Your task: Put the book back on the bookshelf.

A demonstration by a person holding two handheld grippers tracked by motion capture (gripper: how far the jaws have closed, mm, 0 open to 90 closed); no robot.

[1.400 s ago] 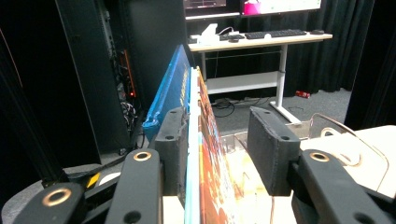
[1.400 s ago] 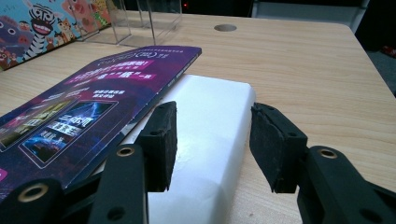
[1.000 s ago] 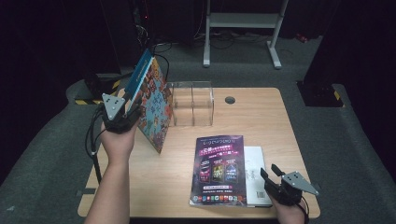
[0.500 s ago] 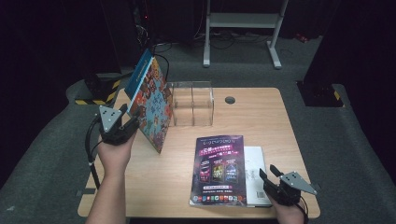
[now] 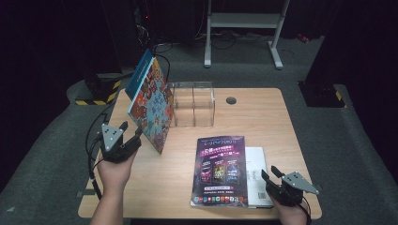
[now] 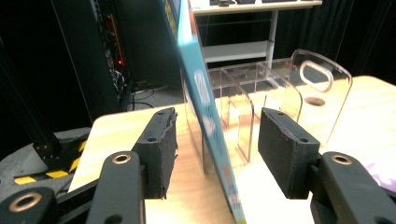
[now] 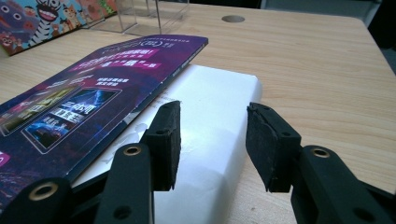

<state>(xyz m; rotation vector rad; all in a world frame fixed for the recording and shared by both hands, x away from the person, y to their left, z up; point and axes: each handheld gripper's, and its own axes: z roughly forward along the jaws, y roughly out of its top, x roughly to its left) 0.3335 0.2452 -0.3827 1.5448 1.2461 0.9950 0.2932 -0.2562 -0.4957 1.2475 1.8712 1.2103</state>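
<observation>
A colourful picture book stands tilted, leaning on a clear acrylic organizer. My left gripper is at the book's lower near edge. In the left gripper view the book's blue edge runs between the jaws of my left gripper; they have just been opening, and neither pad touches it. My right gripper sits at the front right, open over a white book that lies under a purple magazine. Its jaws have just been closing a little, and nothing is pinched between them.
The wooden table has a round cable hole behind the organizer. A white metal stand is on the dark floor beyond. Cables trail off the table's left edge.
My left hand has come down and back toward the person, from the book's upper part to its lower edge. The book stays leaning on the organizer. The right hand has not moved.
</observation>
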